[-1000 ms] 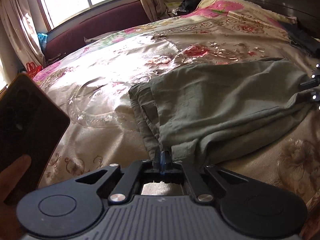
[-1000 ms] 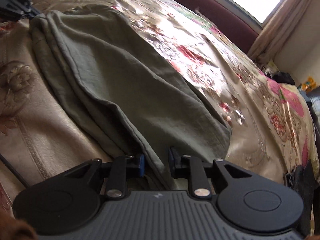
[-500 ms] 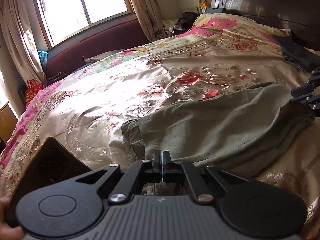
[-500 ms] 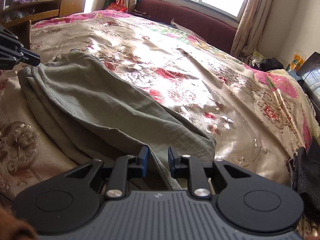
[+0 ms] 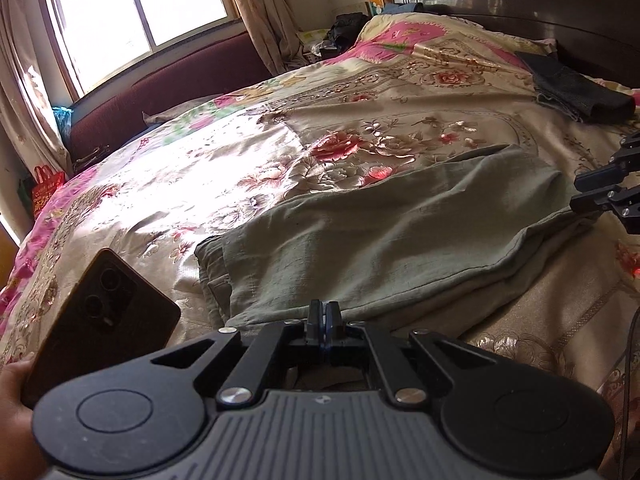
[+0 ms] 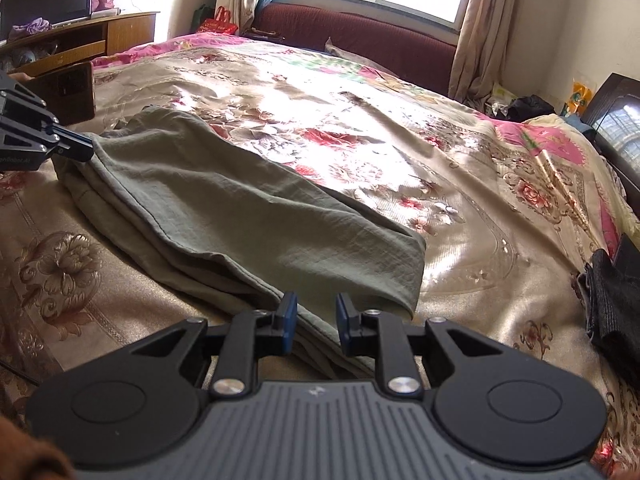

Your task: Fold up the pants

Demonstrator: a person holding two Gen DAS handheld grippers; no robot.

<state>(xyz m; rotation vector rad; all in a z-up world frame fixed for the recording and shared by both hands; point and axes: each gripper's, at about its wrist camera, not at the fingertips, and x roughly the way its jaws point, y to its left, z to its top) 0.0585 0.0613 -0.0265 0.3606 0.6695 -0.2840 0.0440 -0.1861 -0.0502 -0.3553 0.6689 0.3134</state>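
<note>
Olive-green pants (image 5: 380,236) lie folded in layers near the front edge of the flowered bedspread (image 5: 248,168); they also show in the right wrist view (image 6: 240,216). My left gripper (image 5: 322,316) is shut with nothing between its pads, just in front of the pants' near hem. In the right wrist view its tips (image 6: 76,150) touch the pants' left end. My right gripper (image 6: 316,312) is open over the pants' near corner, holding nothing. It also shows at the right edge of the left wrist view (image 5: 592,192).
A dark phone (image 5: 96,320) is held in a hand at the left. A folded dark garment (image 5: 576,88) lies near the headboard. A maroon couch (image 6: 360,44) stands under the window beyond the bed. A wooden cabinet (image 6: 80,40) stands at the left.
My left gripper let go of the pants' edge and drew back and up, staying shut. My right gripper also lifted back from the pants, staying open. The pants settled flat.
</note>
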